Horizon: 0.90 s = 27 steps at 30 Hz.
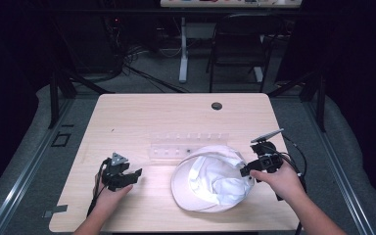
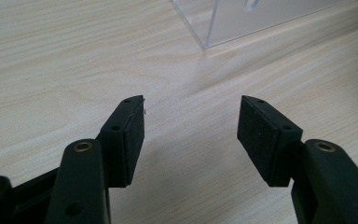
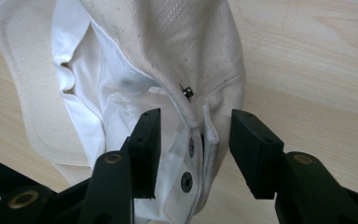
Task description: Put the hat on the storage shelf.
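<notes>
A white cloth hat (image 1: 210, 178) lies upside down on the wooden table (image 1: 176, 115), its lining facing up. My right gripper (image 1: 248, 169) is at the hat's right edge. In the right gripper view its jaws stand open on either side of the hat's (image 3: 168, 56) rim, where a strap with metal snaps (image 3: 186, 179) sits between the fingers (image 3: 256, 149). My left gripper (image 1: 131, 177) rests low over bare wood to the left of the hat. Its jaws are open with nothing between them (image 2: 191, 140).
A clear acrylic rack (image 1: 188, 146) lies flat behind the hat; its corner (image 2: 242, 18) shows ahead of the left gripper. A round cable hole (image 1: 217, 105) sits near the table's far edge. A black chair (image 1: 240, 44) and a desk leg (image 1: 183, 49) stand beyond the table.
</notes>
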### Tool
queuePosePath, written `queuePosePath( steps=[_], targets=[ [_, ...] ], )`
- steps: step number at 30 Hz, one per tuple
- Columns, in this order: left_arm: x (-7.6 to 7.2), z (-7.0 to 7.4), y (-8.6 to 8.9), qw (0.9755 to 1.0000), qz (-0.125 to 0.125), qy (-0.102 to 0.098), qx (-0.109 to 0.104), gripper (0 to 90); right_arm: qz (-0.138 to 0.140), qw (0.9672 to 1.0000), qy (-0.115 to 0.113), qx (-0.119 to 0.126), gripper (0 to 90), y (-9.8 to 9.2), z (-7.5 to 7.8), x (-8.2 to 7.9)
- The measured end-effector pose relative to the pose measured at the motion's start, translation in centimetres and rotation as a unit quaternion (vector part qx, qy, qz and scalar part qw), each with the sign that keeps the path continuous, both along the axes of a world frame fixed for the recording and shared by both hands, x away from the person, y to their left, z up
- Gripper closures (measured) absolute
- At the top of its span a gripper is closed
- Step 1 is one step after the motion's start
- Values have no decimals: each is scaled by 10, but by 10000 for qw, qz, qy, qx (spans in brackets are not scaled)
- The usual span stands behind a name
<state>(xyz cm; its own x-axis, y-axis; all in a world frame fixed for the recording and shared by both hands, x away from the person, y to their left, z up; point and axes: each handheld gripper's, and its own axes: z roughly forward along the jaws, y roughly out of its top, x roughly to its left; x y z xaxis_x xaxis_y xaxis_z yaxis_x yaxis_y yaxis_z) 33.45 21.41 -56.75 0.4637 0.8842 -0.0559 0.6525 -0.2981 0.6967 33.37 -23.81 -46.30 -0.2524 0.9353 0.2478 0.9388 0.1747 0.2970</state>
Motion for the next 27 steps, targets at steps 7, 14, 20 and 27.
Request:
queuePosePath(
  steps=[7, 14, 20, 27],
  targets=[
    [0, 0, 0, 10000, -8, -1, 5, 420, 91, 9996, 10, -253, 667, 4, -3, 4],
    [0, 0, 0, 10000, -11, -1, 14, 420, 222, 9990, -7, -381, 797, 9, 1, 1],
    [0, 0, -1, 10000, -19, 12, 18, 420, 200, 9989, 127, -416, 806, 9, 8, -4],
    [-1, 0, -2, 10000, -8, 3, 30, 420, 138, 9987, 160, -462, 802, 8, 17, -9]
  ],
)
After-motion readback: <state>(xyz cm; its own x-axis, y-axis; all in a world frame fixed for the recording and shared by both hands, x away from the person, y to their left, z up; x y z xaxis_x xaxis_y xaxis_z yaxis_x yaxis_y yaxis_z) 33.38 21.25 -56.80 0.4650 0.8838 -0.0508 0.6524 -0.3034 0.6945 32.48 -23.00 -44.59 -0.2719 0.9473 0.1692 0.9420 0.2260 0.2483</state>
